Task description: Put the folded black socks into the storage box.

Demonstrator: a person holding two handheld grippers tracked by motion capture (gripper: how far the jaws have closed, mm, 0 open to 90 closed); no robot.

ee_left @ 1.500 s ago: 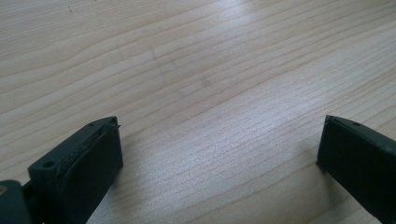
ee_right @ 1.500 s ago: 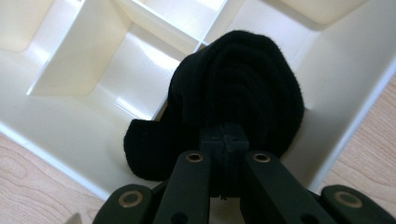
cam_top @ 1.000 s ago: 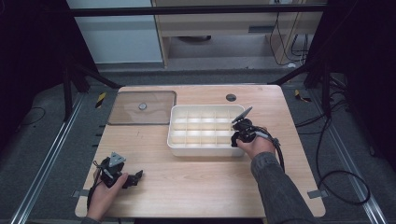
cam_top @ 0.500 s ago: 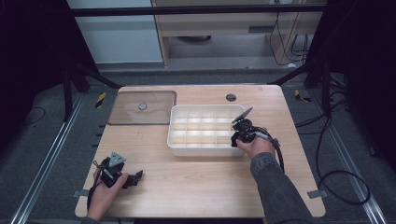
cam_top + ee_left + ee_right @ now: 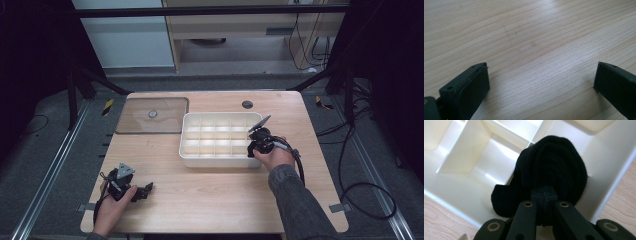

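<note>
Right gripper (image 5: pixel 544 195) over the near right corner of the white divided tray (image 5: pixel 190 152), jaws clenched on a black knit sock (image 5: pixel 554 167) held above a corner compartment. Left gripper (image 5: pixel 145 190) low on the wooden counter (image 5: pixel 210 200) at its near left, jaws released, bare wood between them. Clear lid (image 5: pixel 150 116) lies far left.

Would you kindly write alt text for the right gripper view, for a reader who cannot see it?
The right gripper, its black jaws shut together, holds a bundle of black ribbed fabric over a corner of a white compartmented tray. The light wooden table shows beyond the tray's rim at both lower corners.
</note>
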